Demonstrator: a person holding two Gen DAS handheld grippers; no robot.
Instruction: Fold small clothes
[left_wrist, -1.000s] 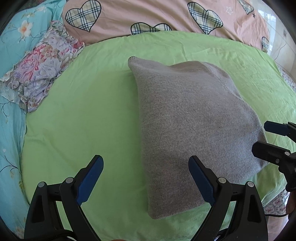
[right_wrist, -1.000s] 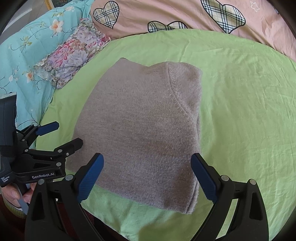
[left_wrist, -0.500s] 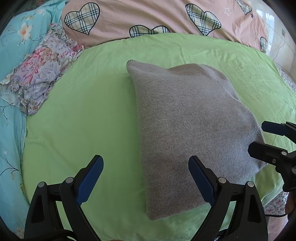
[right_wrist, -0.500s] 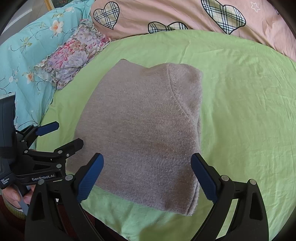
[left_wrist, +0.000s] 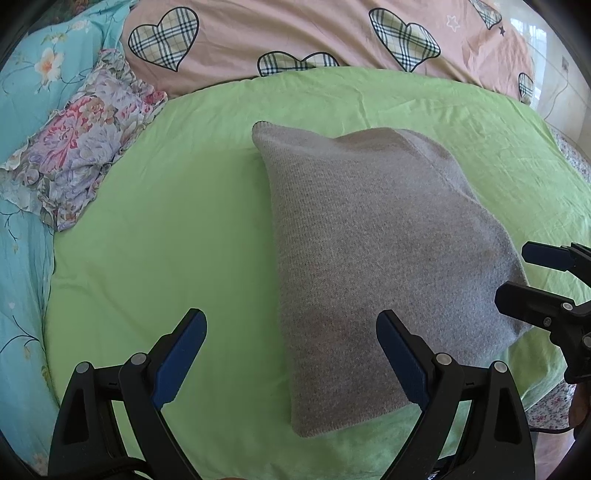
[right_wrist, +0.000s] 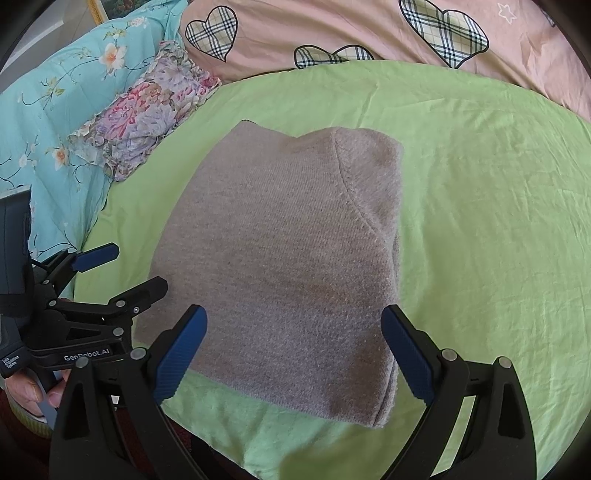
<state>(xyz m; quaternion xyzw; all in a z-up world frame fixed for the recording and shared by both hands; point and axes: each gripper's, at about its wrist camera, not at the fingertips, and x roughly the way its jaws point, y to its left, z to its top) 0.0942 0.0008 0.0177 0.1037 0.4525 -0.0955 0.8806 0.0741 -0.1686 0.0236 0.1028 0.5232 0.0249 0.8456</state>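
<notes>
A: Entry. Where does the garment sit?

B: Grey knit sweater (left_wrist: 373, 266), folded into a compact block, lies flat on the green sheet (left_wrist: 177, 236) spread over the bed. In the right wrist view the same sweater (right_wrist: 280, 266) fills the centre, with a curved seam running down its right part.

A: Left tongs?

B: Left tongs (left_wrist: 291, 362) are spread wide, nothing between the blue pads. One pad hangs over bare sheet, the other over the near part of the sweater. Whether that pad touches the knit, I cannot tell.

A: Right tongs?

B: Right tongs (right_wrist: 293, 354) likewise gape, holding nothing, hovering over the sweater's near edge. From the left camera they show at the sweater's right side (left_wrist: 517, 277), jaws apart. From the right camera the left tongs (right_wrist: 129, 271) appear at the sweater's left edge, also parted.

A: Surroundings?

B: Floral ruffled cushion (left_wrist: 77, 147) to the far left, partly on the sheet. Pink quilt with plaid hearts (left_wrist: 288, 33) beyond the sheet; turquoise flowered bedding (right_wrist: 48, 110) at left.
</notes>
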